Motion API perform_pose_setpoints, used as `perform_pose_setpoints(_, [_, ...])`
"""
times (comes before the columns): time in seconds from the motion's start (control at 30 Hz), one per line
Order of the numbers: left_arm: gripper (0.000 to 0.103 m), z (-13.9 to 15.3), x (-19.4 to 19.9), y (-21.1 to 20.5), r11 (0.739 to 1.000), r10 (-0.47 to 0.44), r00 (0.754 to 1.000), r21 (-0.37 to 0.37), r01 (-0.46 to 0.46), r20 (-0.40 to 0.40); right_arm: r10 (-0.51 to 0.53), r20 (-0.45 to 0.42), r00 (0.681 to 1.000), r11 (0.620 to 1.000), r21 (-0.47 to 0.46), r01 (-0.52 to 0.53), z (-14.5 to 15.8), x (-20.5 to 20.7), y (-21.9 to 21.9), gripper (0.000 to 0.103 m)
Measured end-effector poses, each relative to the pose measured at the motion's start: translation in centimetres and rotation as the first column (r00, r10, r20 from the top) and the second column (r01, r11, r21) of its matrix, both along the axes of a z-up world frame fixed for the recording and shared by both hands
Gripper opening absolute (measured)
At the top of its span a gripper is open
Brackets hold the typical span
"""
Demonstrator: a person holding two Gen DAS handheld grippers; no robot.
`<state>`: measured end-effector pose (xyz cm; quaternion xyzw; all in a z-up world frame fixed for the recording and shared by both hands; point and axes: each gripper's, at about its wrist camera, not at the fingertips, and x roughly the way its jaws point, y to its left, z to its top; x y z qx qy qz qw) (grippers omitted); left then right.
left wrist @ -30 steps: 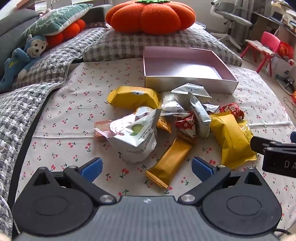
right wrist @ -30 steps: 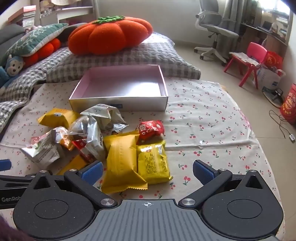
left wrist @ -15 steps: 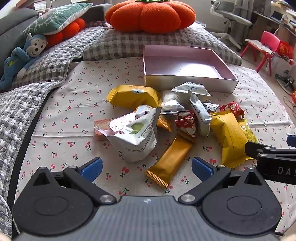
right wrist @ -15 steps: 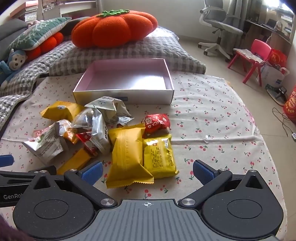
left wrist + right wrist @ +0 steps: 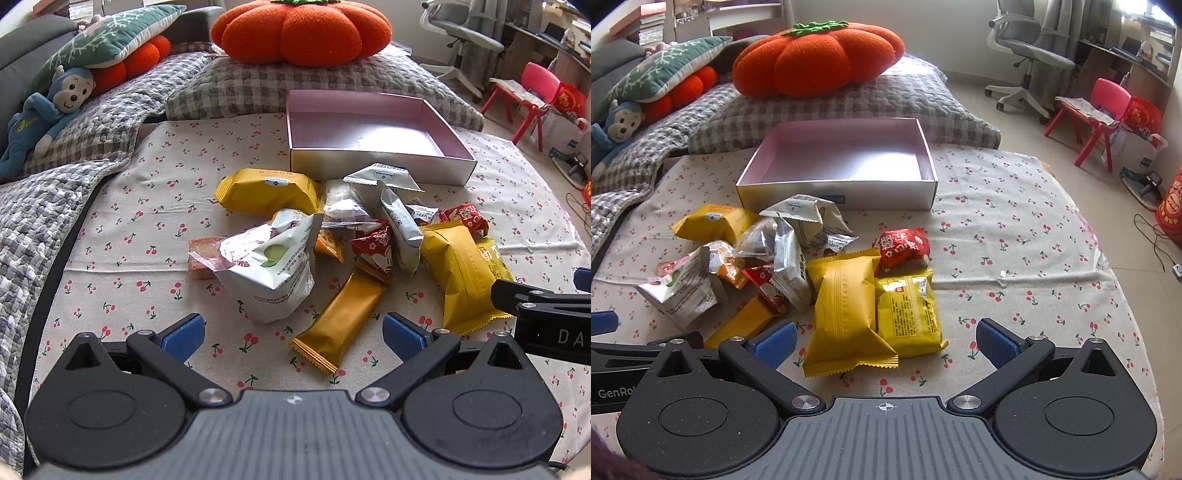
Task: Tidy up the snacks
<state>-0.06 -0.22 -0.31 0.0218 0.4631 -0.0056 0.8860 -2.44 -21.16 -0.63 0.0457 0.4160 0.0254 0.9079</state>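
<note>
A heap of snack packets lies on the cherry-print cloth in front of an empty pink-lined box [image 5: 376, 168] [image 5: 849, 192]. In the left wrist view a white packet [image 5: 273, 273] and a golden bar [image 5: 341, 319] lie just ahead of my left gripper [image 5: 293, 334], which is open and holds nothing. In the right wrist view a big yellow packet [image 5: 846, 310] and a smaller yellow packet [image 5: 908, 314] lie between the fingers of my open right gripper [image 5: 884, 338]. A red packet [image 5: 903, 245] sits behind them.
A grey checked quilt [image 5: 55, 192] borders the cloth on the left, with an orange pumpkin cushion [image 5: 301, 29] and a blue monkey toy [image 5: 48, 110] behind. An office chair [image 5: 1030, 59] and a pink child's chair [image 5: 1097, 110] stand on the floor at right.
Both grippers have crept forward toward the heap, so the packets look larger and nearer. Both stay open and no packet has moved.
</note>
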Motion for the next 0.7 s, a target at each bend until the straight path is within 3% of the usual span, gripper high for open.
perform_pose_setpoints(0.7, [0.103, -0.11, -0.07, 0.07, 1.000, 0.004, 1.000, -0.003, -0.004, 0.001, 0.003, 0.000, 1.000, 1.000, 0.000, -0.003, -0.03, -0.02, 0.10, 0.103])
